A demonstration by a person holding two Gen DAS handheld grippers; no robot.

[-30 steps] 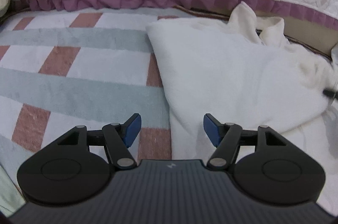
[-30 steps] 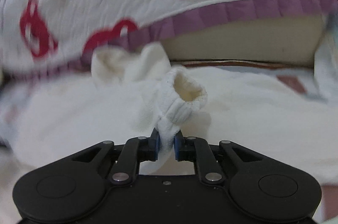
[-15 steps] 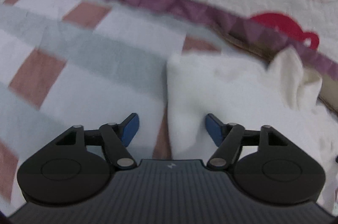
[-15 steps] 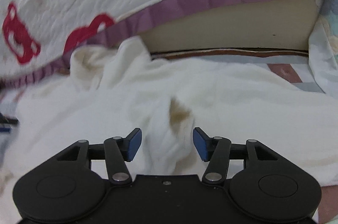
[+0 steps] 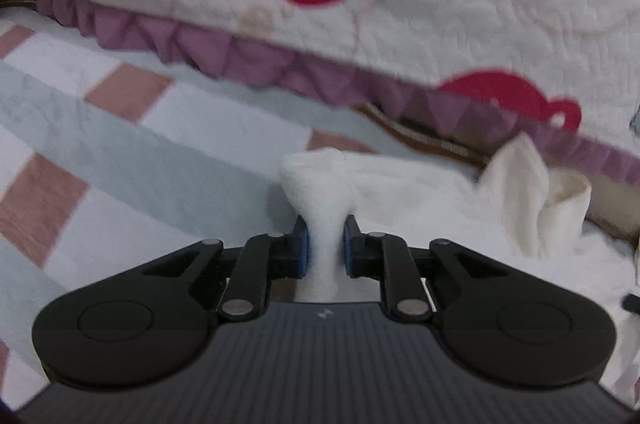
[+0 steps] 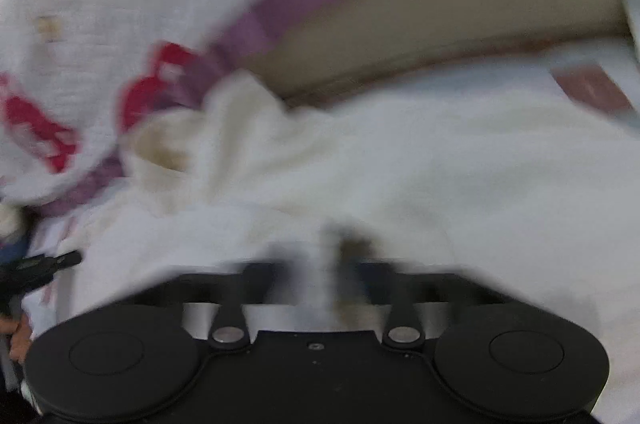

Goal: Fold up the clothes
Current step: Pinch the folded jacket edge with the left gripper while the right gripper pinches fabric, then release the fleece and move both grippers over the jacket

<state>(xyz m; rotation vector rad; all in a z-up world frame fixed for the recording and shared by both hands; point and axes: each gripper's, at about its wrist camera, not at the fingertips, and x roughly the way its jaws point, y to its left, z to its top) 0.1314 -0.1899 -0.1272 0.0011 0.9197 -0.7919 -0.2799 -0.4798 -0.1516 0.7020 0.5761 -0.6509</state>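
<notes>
Left gripper (image 5: 324, 244) has just snapped its jaws closed and it's got a pinch of the white garment (image 5: 420, 200) bunched between the blue pads (image 5: 301, 251), the fabric puckering up into a little peak right above the fingertips. That pinch sits on the garment's left edge, where the cloth meets the checked blanket (image 5: 140, 152) of pale blue, white and brick-red squares. Over to the right, a cream cuff (image 5: 568, 200) stands up in a loose fold near the purple frill (image 5: 280, 68) of the quilt (image 5: 440, 4), which carries red cartoon shapes and a small yellow heart. Now the right gripper (image 6: 334, 260): heavy blur here, but its jaws have just been closing too, the fingers drawn in tight with white cloth filling the narrow gap between them, so it reads as clamped on the same garment (image 6: 460, 164). From this side the garment spreads wide across the bed, rumpled toward the left, where its cream cuff (image 6: 160, 148) lies just below the quilt's frill. At the far left edge, part of the left gripper (image 6: 32, 270) and a bit of the person's hand (image 6: 18, 342) peek in.
</notes>
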